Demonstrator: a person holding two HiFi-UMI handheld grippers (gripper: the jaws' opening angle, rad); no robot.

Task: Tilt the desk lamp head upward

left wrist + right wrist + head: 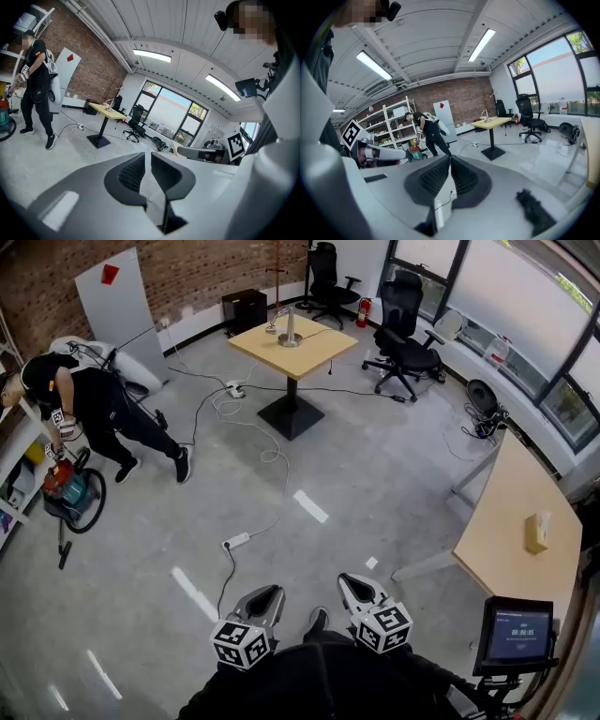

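Observation:
The desk lamp (289, 326), silver with a curved neck, stands on a small yellow square table (309, 354) far across the room. It shows small in the left gripper view (110, 101) and in the right gripper view (486, 115). Both grippers are held low and close to the body, far from the lamp. My left gripper (265, 597) (146, 154) has a slim gap between its pads with nothing in it. My right gripper (356, 589) (450, 158) is shut, tips together, holding nothing.
White cables and a power strip (236, 541) trail over the grey floor between me and the table. A person (103, 409) bends over a vacuum cleaner (67, 488) at left. Office chairs (405, 343) stand at the back right, and a long desk (525, 512) and a monitor (517, 634) at right.

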